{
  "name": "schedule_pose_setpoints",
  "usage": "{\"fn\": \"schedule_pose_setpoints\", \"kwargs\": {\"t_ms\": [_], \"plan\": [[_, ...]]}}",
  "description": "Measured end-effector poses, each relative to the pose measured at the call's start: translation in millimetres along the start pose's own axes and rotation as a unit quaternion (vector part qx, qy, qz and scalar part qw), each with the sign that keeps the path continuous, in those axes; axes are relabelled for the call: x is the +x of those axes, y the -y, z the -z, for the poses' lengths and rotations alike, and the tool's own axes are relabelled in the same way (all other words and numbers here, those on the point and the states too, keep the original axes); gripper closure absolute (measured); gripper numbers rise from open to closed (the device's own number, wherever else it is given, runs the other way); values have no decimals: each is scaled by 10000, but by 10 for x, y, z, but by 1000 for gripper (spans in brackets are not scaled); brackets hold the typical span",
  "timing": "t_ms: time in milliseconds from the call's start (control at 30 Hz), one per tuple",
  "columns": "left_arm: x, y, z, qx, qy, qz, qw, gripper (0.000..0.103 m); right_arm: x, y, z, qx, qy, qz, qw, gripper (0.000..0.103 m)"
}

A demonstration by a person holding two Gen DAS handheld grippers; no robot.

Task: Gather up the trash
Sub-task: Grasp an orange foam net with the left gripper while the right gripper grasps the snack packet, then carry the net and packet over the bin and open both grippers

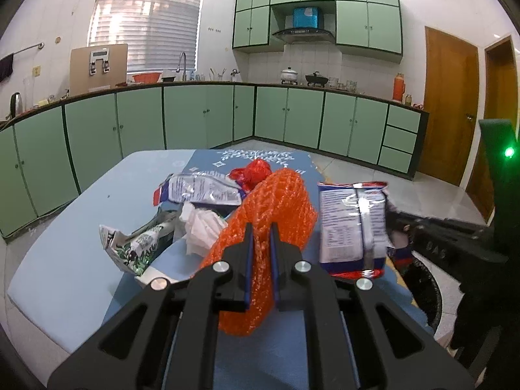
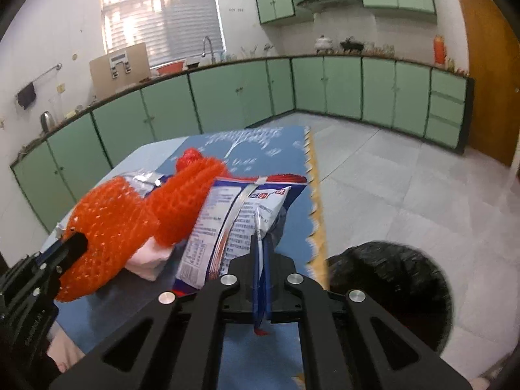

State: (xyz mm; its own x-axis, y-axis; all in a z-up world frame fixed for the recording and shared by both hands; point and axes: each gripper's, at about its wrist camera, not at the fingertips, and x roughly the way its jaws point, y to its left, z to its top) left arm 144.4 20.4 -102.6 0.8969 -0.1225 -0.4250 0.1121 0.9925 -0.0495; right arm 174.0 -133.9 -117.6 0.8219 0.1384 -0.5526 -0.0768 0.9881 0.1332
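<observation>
My left gripper (image 1: 262,230) is shut on an orange mesh net (image 1: 279,201), lifted a little above the blue table (image 1: 81,227). From the right wrist view the same net (image 2: 123,214) bulges at the left, with the left gripper (image 2: 78,245) gripping its lower end. My right gripper (image 2: 260,243) is shut on the edge of a blue-and-white snack packet (image 2: 227,221), which hangs upright beside the net. In the left wrist view that packet (image 1: 351,221) stands at the right, and the right gripper's fingertips are hidden behind it.
Loose on the table lie a silver-blue wrapper (image 1: 201,188), a crumpled white tissue (image 1: 201,227), a green-and-white wrapper (image 1: 139,243) and a red plastic bag (image 1: 252,172). A black-lined bin (image 2: 390,279) stands on the floor just off the table's right edge. Green cabinets line the far walls.
</observation>
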Motion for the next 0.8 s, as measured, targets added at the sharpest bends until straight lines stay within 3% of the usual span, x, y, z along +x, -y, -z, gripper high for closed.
{"fn": "schedule_pose_setpoints", "kwargs": {"t_ms": [267, 633, 800], "plan": [[-67, 234, -117, 68, 178, 280, 9994, 95, -283, 284, -100, 83, 344, 393, 9986, 100], [256, 1111, -251, 251, 182, 1352, 9903, 95, -428, 1146, 8, 561, 339, 1344, 9888, 100], [603, 1588, -211, 311, -112, 1813, 9829, 95, -324, 1519, 113, 752, 135, 1653, 9833, 100]]}}
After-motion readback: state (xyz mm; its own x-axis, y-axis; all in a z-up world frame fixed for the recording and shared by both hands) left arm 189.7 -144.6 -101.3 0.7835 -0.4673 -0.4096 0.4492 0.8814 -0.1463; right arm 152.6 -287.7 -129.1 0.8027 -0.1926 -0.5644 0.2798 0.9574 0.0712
